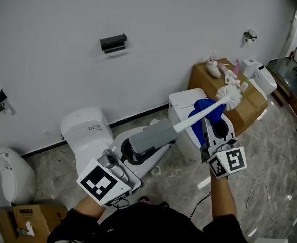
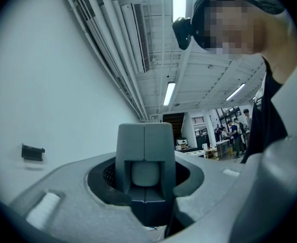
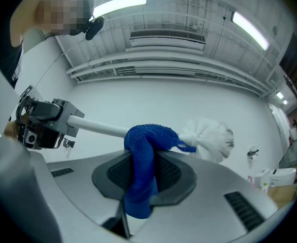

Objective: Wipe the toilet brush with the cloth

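The toilet brush has a grey handle, a white shaft and a white bristle head, and it is held level above the toilets. My left gripper is shut on the grey handle, which fills the space between its jaws. My right gripper is shut on a blue cloth. In the right gripper view the blue cloth is draped over the white shaft just behind the bristle head. The left gripper shows at the shaft's far end.
A white toilet stands at the left and another toilet sits under the brush. A cardboard box with small items stands at the right. A black holder hangs on the wall. A white bin is at the far left.
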Action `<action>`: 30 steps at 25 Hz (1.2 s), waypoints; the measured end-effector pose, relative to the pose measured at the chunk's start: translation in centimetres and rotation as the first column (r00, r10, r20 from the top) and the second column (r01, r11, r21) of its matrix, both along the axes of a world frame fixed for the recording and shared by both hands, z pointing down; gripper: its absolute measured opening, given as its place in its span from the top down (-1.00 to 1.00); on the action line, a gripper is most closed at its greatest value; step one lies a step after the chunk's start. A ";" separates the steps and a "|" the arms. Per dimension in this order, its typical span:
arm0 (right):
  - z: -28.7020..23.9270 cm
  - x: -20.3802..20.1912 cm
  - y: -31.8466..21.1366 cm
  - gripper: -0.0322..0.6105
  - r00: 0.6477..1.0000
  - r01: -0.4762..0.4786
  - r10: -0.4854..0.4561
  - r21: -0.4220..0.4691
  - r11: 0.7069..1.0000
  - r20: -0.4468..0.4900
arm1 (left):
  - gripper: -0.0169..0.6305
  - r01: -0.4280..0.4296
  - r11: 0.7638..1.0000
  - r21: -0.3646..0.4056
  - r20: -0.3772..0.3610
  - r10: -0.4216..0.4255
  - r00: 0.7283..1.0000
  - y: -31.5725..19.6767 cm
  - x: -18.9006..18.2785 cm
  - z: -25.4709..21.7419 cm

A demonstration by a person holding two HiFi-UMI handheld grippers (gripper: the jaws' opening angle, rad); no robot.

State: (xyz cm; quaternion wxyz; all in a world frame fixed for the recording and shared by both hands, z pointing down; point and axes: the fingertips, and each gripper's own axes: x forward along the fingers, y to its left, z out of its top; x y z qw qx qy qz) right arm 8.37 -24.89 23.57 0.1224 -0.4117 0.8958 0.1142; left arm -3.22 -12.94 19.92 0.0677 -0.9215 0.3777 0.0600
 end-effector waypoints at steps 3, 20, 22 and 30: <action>-0.1 0.6 -0.3 0.64 1.000 -0.014 0.014 -0.002 1.000 0.004 | 0.44 -0.002 1.000 0.000 0.000 0.002 1.000 0.0 0.0 -0.1; -0.5 3.0 -1.5 0.64 0.996 -0.062 0.064 -0.030 0.998 0.065 | 0.44 -0.008 1.000 -0.008 0.003 0.008 1.000 0.1 0.0 -0.1; -0.4 3.0 -1.5 0.64 0.996 -0.064 0.066 -0.033 0.997 0.066 | 0.44 -0.008 1.000 -0.010 0.006 0.008 1.000 0.1 0.0 0.0; -0.2 3.1 -1.6 0.64 0.996 -0.065 0.067 -0.035 0.997 0.063 | 0.44 -0.008 1.000 -0.008 0.003 0.008 1.000 0.0 0.0 0.0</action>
